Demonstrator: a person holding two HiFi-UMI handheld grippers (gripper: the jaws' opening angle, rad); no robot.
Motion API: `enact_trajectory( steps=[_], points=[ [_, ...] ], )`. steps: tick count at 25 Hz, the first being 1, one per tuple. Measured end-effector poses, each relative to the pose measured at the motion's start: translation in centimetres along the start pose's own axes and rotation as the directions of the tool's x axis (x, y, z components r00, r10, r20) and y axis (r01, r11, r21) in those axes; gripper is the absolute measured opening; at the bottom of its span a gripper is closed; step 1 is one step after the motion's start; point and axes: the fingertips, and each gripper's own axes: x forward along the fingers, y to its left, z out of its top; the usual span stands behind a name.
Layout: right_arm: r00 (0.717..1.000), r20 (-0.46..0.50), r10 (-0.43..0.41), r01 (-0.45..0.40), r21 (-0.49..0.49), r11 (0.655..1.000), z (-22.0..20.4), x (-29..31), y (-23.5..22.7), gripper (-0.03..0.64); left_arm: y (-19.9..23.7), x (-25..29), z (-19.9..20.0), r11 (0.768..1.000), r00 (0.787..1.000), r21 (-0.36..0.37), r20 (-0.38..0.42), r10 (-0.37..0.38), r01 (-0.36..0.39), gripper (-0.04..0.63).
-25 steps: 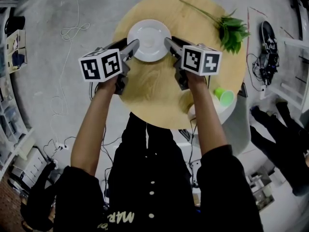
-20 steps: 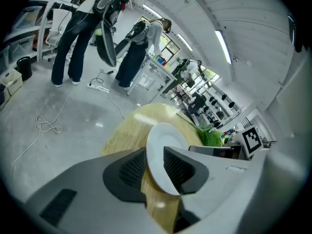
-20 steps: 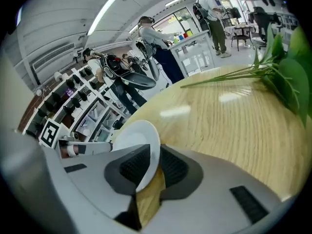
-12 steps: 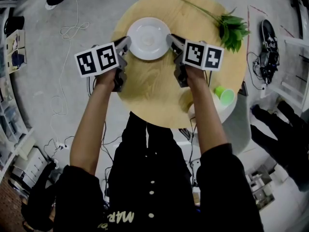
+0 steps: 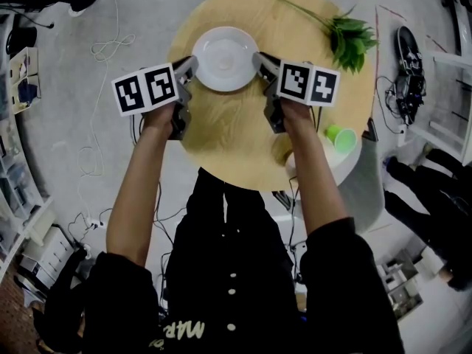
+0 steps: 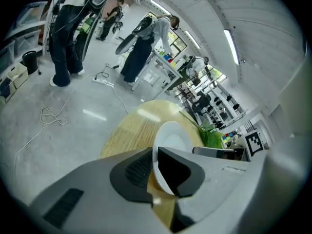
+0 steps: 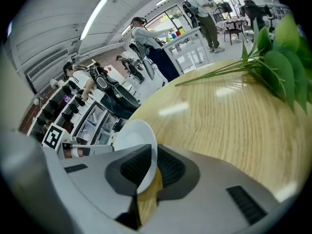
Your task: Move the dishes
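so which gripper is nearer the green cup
Right. The right gripper, jaws just closed on the plate at its right rim, is left of the cup in the head view. The left gripper, jaws just closed on the left rim, sits beyond the plate, farther.

The plate point(image 5: 225, 57) is showing plain white against the pale yellow wood grain of the table point(image 5: 228, 131), while the leafy sprig point(image 5: 350, 41) at the far right and the cup point(image 5: 341, 137) at the near right are showing green. The left gripper point(image 5: 189, 68) and right gripper point(image 5: 259, 60) are showing grey shells, black pads point(image 6: 138, 168) and black-and-white square markers point(image 5: 147, 91); the person's shirt point(image 5: 221, 227) is showing black with white buttons point(image 5: 231, 293).
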Motion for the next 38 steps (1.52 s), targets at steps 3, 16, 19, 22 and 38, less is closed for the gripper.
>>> enact_trajectory(
  steps=[3, 16, 19, 22, 38],
  points=[
    [1.0, 0.004, -0.007, 0.007, 0.004, 1.0, -0.5, -1.2, 0.5, 0.034, -0.6, -0.8, -0.8, 1.0, 1.0, -0.001, -0.005, -0.008, 0.008, 0.037],
    [0.985, 0.114, -0.133, 0.121, 0.107, 0.987, -8.0, -11.1, 3.3, 0.034, -6.0, -6.3, -6.6, 0.986, 0.993, 0.161, -0.112, -0.03, 0.048, 0.04],
    [0.976, 0.143, -0.167, 0.144, 0.158, 0.977, -10.5, -13.5, 3.7, 0.034, -6.8, -7.3, -8.5, 0.977, 0.987, 0.206, -0.157, -0.019, 0.052, 0.041],
    [0.971, 0.15, -0.186, 0.151, 0.222, 0.963, -13.7, -15.3, 4.0, 0.034, -7.8, -8.1, -10.3, 0.967, 0.978, 0.245, -0.206, -0.025, 0.076, 0.043],
    [0.939, 0.181, -0.293, 0.18, 0.469, 0.865, -24.4, -19.2, 1.8, 0.032, -9.8, -6.7, -18.9, 0.917, 0.903, 0.372, -0.429, 0.032, 0.144, 0.046]
  ],
)
